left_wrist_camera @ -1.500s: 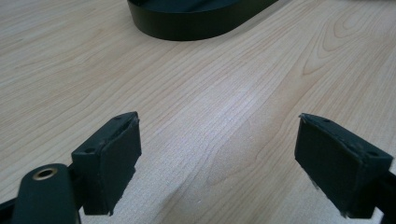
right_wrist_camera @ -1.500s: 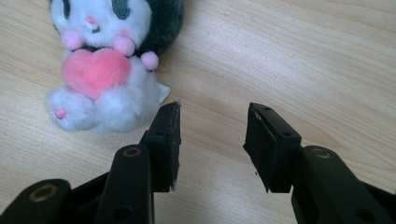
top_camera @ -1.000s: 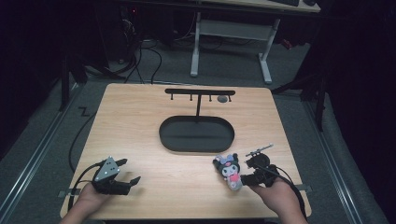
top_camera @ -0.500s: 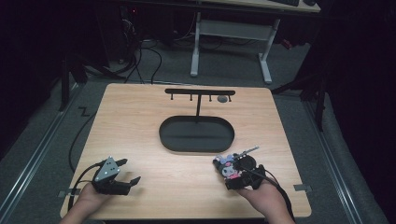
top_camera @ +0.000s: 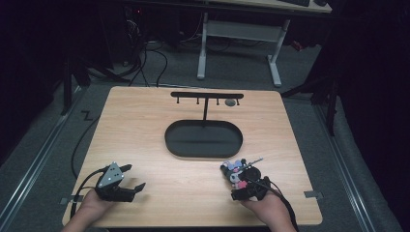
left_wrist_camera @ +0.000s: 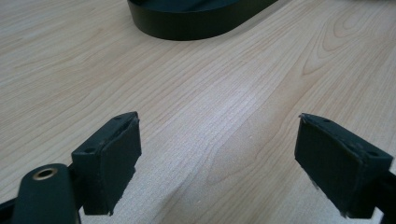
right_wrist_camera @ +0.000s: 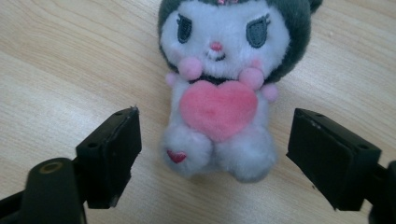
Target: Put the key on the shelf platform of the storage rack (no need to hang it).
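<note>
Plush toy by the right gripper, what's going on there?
A person works a gripper in each hand at the table. The right gripper has its jaws wide open either side of the plush toy, which lies on the wood, pads clear of it; they have just been opening. The left gripper rests open, nothing between its jaws. The black oval tray sits beyond.
</note>
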`<state>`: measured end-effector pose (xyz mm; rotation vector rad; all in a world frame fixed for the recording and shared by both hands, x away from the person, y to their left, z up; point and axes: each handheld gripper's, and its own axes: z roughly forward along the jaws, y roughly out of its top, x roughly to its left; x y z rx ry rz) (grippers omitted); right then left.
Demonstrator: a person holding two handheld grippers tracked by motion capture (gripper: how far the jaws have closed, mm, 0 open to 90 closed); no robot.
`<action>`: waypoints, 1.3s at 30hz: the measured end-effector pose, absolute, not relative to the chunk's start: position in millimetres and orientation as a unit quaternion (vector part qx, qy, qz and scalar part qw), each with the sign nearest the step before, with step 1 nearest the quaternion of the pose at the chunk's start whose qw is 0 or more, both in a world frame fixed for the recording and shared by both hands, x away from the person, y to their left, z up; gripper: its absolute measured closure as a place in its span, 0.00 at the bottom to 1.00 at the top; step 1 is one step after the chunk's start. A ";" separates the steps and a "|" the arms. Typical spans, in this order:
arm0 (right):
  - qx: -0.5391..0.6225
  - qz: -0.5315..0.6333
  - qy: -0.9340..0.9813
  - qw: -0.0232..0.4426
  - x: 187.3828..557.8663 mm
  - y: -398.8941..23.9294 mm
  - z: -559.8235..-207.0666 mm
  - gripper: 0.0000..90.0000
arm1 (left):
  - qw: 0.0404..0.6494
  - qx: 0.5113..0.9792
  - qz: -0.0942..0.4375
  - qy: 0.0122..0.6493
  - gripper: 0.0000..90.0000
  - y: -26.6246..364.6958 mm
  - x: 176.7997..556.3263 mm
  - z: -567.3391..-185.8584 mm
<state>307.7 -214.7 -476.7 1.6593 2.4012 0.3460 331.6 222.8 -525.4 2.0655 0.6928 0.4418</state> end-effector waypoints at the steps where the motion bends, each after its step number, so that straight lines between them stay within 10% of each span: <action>1: 0.563 0.117 0.812 0.102 307.6 -215.1 -478.1 0.23 | 0.443 0.833 0.178 0.279 0.17 222.8 331.6 -525.4; 14: 0.566 0.119 0.809 0.103 305.1 -219.0 -488.2 0.50 | 0.443 0.833 0.178 0.279 0.17 222.8 331.5 -525.4; 39: 0.563 0.149 0.802 0.132 309.2 -225.6 -454.3 0.52 | 0.443 0.833 0.178 0.279 0.17 222.8 331.5 -525.4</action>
